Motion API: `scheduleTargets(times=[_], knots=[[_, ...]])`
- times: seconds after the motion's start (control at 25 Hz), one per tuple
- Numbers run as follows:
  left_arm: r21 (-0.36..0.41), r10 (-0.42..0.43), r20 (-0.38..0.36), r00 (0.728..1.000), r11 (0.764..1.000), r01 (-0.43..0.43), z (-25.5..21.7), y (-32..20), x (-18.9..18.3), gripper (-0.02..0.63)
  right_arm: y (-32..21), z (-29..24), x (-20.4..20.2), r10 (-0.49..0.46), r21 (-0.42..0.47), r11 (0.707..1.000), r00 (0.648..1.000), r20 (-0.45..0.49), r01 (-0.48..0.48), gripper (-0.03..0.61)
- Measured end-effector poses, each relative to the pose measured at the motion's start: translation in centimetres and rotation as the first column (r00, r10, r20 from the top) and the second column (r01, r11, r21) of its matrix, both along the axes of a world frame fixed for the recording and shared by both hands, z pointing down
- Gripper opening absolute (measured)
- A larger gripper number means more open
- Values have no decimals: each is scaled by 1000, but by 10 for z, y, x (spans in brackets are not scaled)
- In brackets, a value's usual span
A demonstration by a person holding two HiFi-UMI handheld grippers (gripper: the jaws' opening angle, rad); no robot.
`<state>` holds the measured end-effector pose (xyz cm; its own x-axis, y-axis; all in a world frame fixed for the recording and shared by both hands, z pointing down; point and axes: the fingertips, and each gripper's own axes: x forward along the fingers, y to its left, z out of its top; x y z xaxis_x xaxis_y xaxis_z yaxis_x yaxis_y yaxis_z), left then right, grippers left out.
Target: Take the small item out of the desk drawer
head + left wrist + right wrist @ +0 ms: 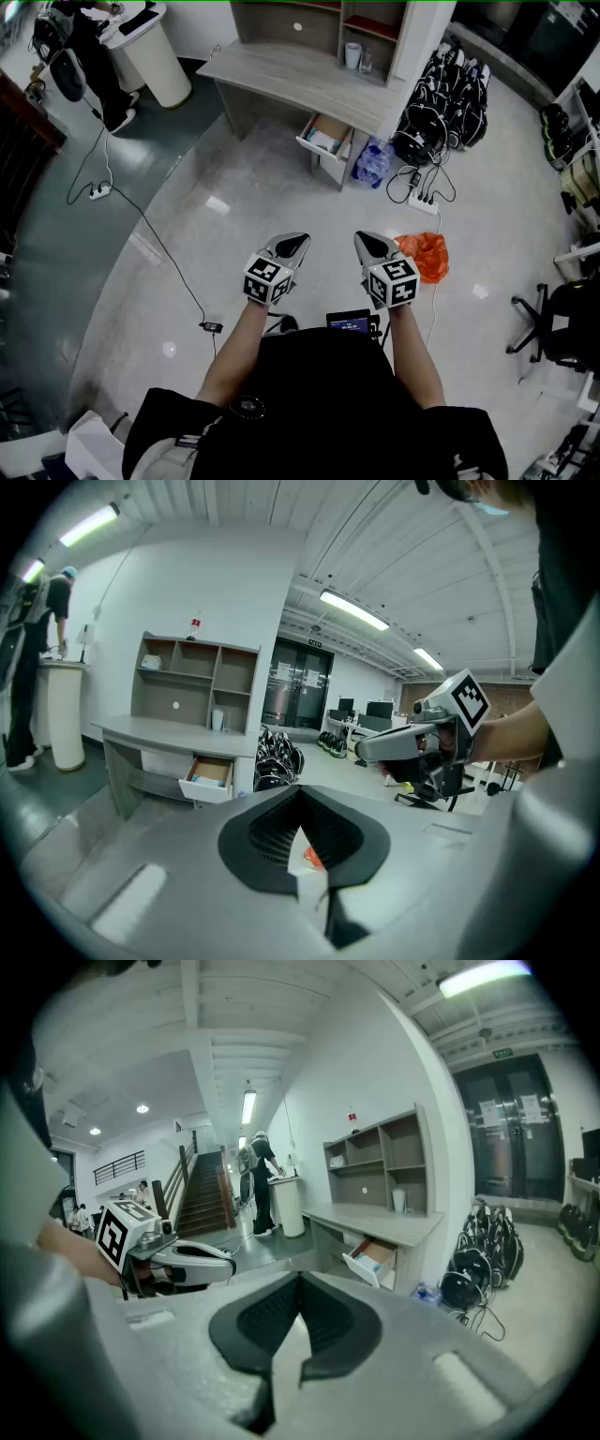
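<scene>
The grey desk (300, 80) stands across the floor, far ahead of me. Its white drawer (325, 141) is pulled open, with something pale and bluish inside, too small to make out. The drawer (210, 777) also shows in the left gripper view, and the drawer (370, 1262) in the right gripper view. My left gripper (298, 240) and right gripper (364, 238) are held side by side near my body, well short of the desk. Both have their jaws closed together with nothing between them. In the left gripper view the right gripper (375, 747) shows from the side.
An orange plastic bag (424, 255) lies on the floor beside my right gripper. A bag of bottles (375, 161) and black bags (445, 98) sit right of the drawer, with a power strip (424, 202). A cable (159, 246) crosses the floor at left. A person (94, 56) stands by a white bin (155, 52).
</scene>
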<state>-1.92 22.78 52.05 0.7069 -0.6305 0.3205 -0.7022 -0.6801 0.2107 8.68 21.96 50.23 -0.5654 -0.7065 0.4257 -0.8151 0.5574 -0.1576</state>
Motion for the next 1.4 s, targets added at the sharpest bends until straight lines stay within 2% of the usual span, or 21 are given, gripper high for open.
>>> scheduleTargets(times=[0.4,0.56,1.08,1.4], knots=[[-4,23,16,1000,1000,-23,-1,-3,1,0,-5,-5,-2,10,14,1000,1000,0,-10,2],[-9,26,20,999,1000,-26,2,-2,1,0,-4,-2,-4,4,-8,1000,1000,25,-3,2],[-27,40,53,998,999,-38,8,4,11,0,2,3,3,-18,-32,999,1000,22,19,2],[-28,45,65,997,999,-43,13,5,37,0,5,8,30,-21,-40,999,999,27,22,2]])
